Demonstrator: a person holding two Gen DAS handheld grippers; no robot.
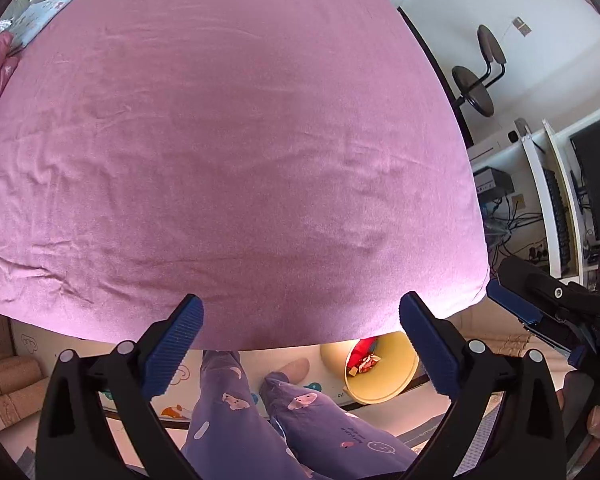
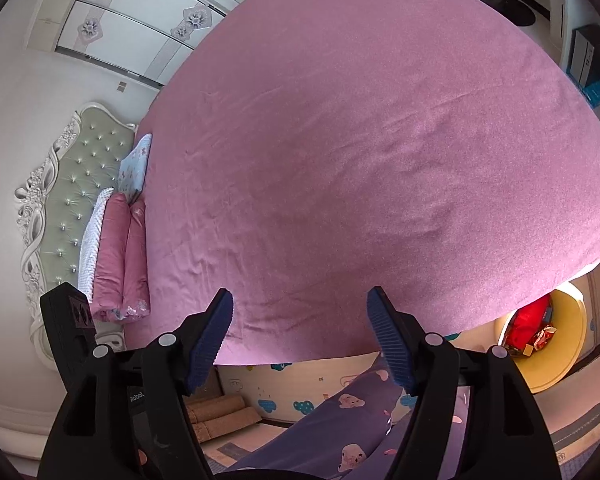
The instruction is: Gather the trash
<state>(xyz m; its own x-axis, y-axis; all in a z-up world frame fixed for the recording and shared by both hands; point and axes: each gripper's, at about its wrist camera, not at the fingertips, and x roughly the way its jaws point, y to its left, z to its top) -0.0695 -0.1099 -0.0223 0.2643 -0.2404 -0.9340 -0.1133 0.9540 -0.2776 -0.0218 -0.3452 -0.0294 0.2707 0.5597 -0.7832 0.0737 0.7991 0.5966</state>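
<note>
The left gripper (image 1: 300, 344) is wide open with nothing between its blue pads (image 1: 176, 346). The right gripper (image 2: 300, 336) is wide open too, and it holds nothing. Both hang over the near edge of a big bed (image 1: 228, 140) with a pink sheet.

The yellow bin (image 1: 380, 372) sits on the floor by the bed, at about 5 o'clock in the left view. In the right view the bin shows at 4 o'clock. Inside it is trash (image 1: 366, 362): something red and some small crumpled wrappers.

The person's legs in purple pajama pants (image 1: 284, 420) are at 6 o'clock, just beside the bin. Pillows (image 2: 118, 252) lie by the headboard (image 2: 60, 208) at 9 o'clock in the right view.
</note>
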